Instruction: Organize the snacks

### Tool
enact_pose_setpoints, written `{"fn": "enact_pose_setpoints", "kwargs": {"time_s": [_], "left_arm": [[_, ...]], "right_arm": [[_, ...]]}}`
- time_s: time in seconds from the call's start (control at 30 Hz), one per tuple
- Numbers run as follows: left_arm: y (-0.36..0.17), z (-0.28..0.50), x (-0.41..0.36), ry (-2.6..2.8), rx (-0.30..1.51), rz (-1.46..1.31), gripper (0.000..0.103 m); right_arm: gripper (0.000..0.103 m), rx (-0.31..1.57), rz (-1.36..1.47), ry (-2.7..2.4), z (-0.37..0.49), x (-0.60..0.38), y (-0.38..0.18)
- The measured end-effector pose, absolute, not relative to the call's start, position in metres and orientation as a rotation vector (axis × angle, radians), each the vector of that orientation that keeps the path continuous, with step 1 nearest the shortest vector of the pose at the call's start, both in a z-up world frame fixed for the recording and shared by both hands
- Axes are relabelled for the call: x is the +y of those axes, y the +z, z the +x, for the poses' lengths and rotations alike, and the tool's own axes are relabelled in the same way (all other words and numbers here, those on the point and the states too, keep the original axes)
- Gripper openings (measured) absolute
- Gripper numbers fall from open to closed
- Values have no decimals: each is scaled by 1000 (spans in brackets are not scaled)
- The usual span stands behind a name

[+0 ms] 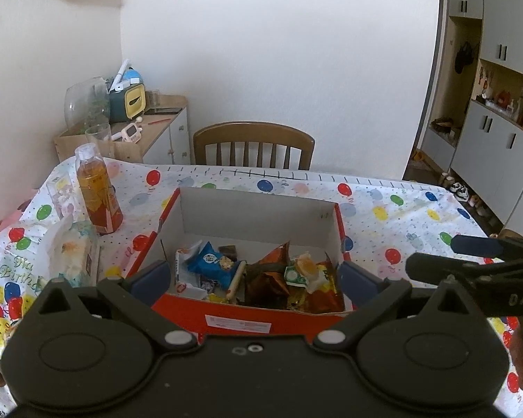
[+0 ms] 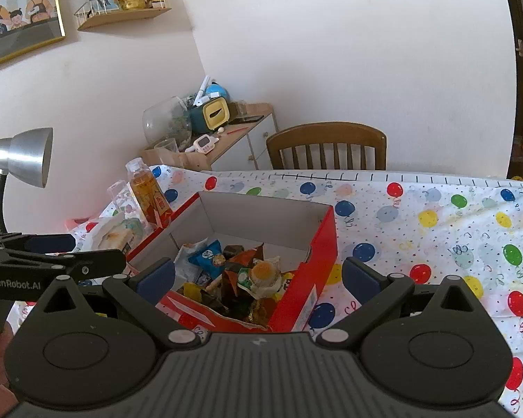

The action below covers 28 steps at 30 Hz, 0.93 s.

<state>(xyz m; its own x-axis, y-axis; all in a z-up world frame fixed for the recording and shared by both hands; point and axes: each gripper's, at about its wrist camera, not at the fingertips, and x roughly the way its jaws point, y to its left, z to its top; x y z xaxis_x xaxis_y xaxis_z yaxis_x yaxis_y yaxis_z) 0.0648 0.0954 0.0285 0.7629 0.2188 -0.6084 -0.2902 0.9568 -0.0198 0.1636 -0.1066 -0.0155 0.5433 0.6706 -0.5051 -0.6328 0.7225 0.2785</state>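
both claws hanging released, empty, near the red box (image 1: 239, 322): left claw (image 1: 258, 278), right claw (image 2: 258, 278); snacks (image 1: 258, 275) lying inside.

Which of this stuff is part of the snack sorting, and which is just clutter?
Job: red box; snacks inside, e.g. blue packet, orange bag; both grippers open, left gripper, right gripper.
Clutter: drink bottle, tissue pack, chair.

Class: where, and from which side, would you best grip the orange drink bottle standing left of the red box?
Probably the orange drink bottle at its straight mid-body, approached level from the near side. It stands upright; the red box crowds its right, a tissue pack its near left.
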Motion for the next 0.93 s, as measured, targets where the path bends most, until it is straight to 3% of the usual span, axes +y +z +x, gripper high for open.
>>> {"fn": "enact_pose_setpoints", "kwargs": {"time_s": [0.93], "left_arm": [[29, 61, 99, 295, 661, -154, 102]], "right_arm": [[103, 642, 38, 692, 173, -117, -29]]}}
